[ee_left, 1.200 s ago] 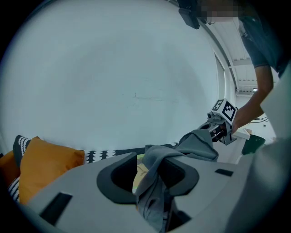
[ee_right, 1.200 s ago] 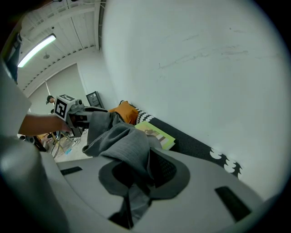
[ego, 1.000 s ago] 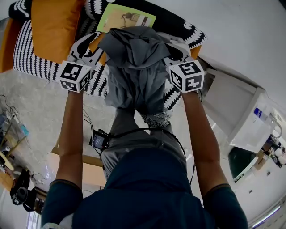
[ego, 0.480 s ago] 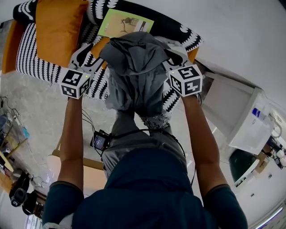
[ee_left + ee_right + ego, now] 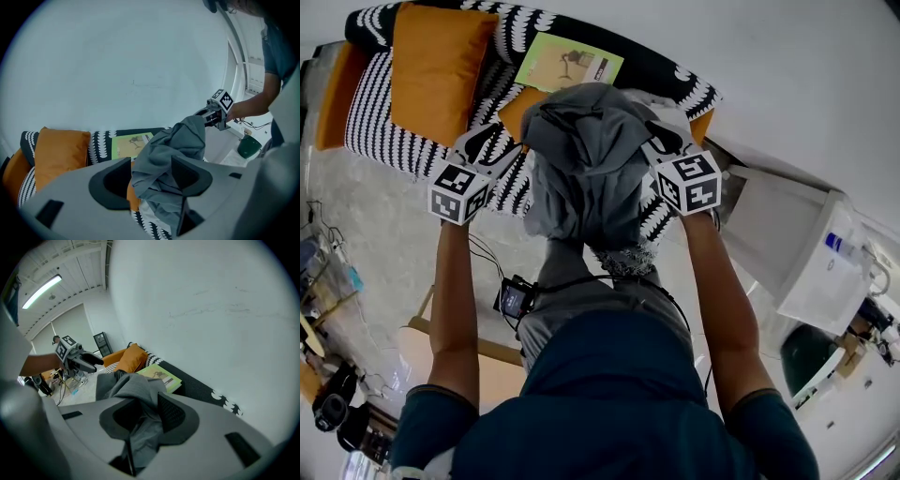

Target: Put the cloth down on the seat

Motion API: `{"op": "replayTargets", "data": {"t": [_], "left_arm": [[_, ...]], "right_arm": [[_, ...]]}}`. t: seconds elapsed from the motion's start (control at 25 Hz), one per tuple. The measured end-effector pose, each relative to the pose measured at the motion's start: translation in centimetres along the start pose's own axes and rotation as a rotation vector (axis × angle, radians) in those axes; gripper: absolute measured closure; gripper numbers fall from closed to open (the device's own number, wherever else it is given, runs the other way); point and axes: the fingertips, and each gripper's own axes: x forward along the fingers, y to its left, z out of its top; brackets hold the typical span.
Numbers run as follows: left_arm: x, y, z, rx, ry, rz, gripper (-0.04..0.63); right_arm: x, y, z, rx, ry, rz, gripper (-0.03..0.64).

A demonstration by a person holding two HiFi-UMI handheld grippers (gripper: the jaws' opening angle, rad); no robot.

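Observation:
A grey cloth (image 5: pixel 581 159) hangs bunched in the air above a black-and-white patterned sofa (image 5: pixel 384 112). My right gripper (image 5: pixel 661 131) is shut on the cloth's right side, and folds fill its jaws (image 5: pixel 140 416). The left gripper (image 5: pixel 494 141) stands to the left of the cloth, a little apart from it. Its jaws have just been opening and are now wide. In the left gripper view the cloth (image 5: pixel 168 154) shows through the gap, but no pad presses on it. The right gripper (image 5: pixel 213 115) holds it up beyond.
Orange cushions (image 5: pixel 436 70) lean on the sofa's back, and a green booklet (image 5: pixel 567 64) lies beside them. A white cabinet (image 5: pixel 797 253) stands to the right. Cables and small devices lie on the floor at the left (image 5: pixel 328 281). The person's body fills the lower middle.
The left gripper has let go of the cloth's left side, opened and moved left, away from it. The right gripper still holds the cloth and has risen slightly.

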Motion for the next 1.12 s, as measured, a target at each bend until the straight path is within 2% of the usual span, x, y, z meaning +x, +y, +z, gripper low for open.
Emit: {"op": "replayTargets", "data": {"t": [0.6, 0.96, 1.12], "left_arm": [[-3.9, -3.8, 0.8, -0.032, -0.022, 0.035, 0.342], [-4.0, -7.2, 0.8, -0.031, -0.016, 0.016, 0.342], [-3.6, -8.5, 0.9, -0.033, -0.009, -0.001, 0.342]], "right_arm": [[-3.2, 2.7, -2.7, -0.013, 0.124, 0.048, 0.526], [-3.9, 4.6, -6.5, -0.023, 0.273, 0.132, 0.523], [-4.2, 4.8, -6.3, -0.019, 0.245, 0.143, 0.522]]}}
